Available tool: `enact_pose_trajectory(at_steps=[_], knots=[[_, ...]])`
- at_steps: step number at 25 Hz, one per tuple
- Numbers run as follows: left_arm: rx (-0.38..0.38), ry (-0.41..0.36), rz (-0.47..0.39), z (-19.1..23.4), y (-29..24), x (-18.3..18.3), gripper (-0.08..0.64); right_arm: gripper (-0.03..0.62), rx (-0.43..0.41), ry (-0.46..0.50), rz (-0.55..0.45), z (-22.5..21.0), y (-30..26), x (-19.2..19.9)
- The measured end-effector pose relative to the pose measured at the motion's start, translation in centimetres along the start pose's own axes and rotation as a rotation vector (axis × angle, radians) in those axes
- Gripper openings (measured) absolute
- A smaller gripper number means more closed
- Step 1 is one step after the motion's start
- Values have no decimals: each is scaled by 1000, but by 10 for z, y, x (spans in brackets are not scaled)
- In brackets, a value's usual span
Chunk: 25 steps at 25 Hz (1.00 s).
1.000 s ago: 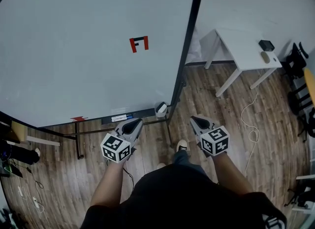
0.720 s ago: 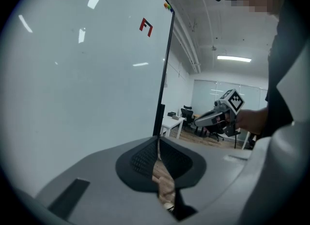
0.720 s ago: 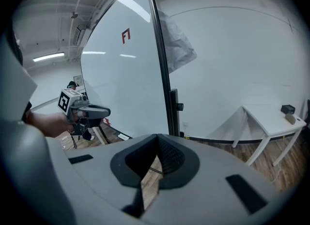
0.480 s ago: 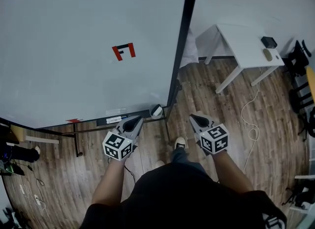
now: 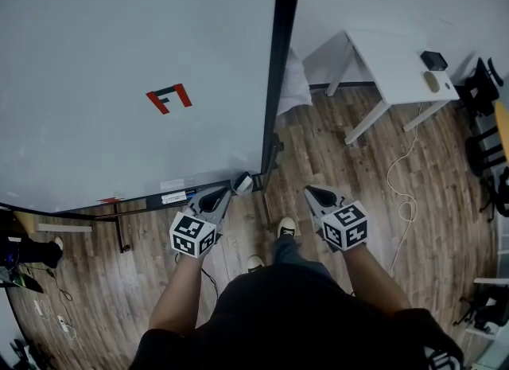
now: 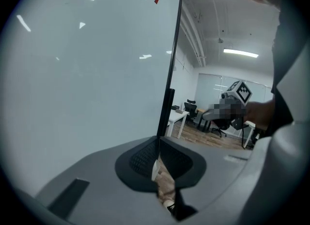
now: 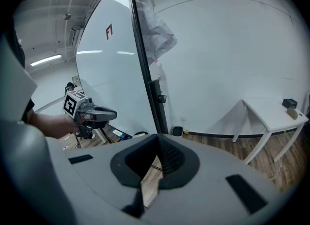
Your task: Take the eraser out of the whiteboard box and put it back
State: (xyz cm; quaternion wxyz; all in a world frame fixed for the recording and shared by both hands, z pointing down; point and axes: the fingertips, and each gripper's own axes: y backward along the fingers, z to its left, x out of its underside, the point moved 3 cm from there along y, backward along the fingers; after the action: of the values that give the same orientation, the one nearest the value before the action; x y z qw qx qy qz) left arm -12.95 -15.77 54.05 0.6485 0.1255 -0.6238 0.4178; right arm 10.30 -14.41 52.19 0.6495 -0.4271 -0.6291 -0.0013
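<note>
The whiteboard fills the left of the head view, with a red and black magnet stuck on it. Along its lower edge runs a dark tray that holds a white and blue item. A small round black and white holder sits at the tray's right end. I cannot pick out the eraser. My left gripper hangs just in front of that end, shut and empty. My right gripper is further right over the floor, shut with nothing in it. The right gripper view shows the left gripper beside the tray.
The board's black frame post stands between the two grippers. A white table with a black box is at the back right, and a white cable trails on the wood floor. Office chairs line the right edge.
Both grippers have come closer to the board's lower edge. The board, magnet and tray have slid left in the head view, and the left gripper's tips now reach the tray's right end.
</note>
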Motion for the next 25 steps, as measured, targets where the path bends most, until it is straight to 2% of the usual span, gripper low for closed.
enact_pose_trajectory(at_steps=[11, 25], knots=[[-6, -10, 85, 5, -43, 22, 29, -5, -7, -14, 45, -24, -7, 12], [-14, -39, 209, 16, -80, 56, 122, -6, -14, -28, 85, -40, -23, 21]])
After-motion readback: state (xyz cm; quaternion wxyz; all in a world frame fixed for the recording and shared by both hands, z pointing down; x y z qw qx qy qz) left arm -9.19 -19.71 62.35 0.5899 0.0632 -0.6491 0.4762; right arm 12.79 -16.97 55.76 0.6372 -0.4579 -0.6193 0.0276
